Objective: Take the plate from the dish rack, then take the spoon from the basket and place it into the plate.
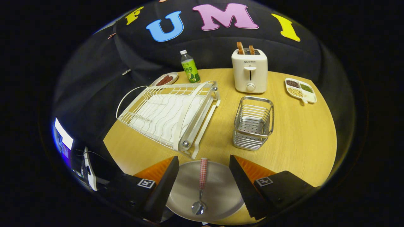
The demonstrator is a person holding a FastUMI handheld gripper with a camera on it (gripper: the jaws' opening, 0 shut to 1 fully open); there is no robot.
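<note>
My gripper [203, 176] is spread wide, pinching nothing. Between its fingers the spoon [201, 186] lies in the plate [221, 192], just in front of the dish rack [167, 116]. I judge the spoon light, stiff and slippery; its checked handle offers the best hold.

We hold the gripper [203, 176] level and low, looking forward along its two fingers [165, 183], which stand spread wide apart. Nothing is pinched between them; both reach forward with a broad gap between their tips, each finger body carrying a small square marker.
</note>
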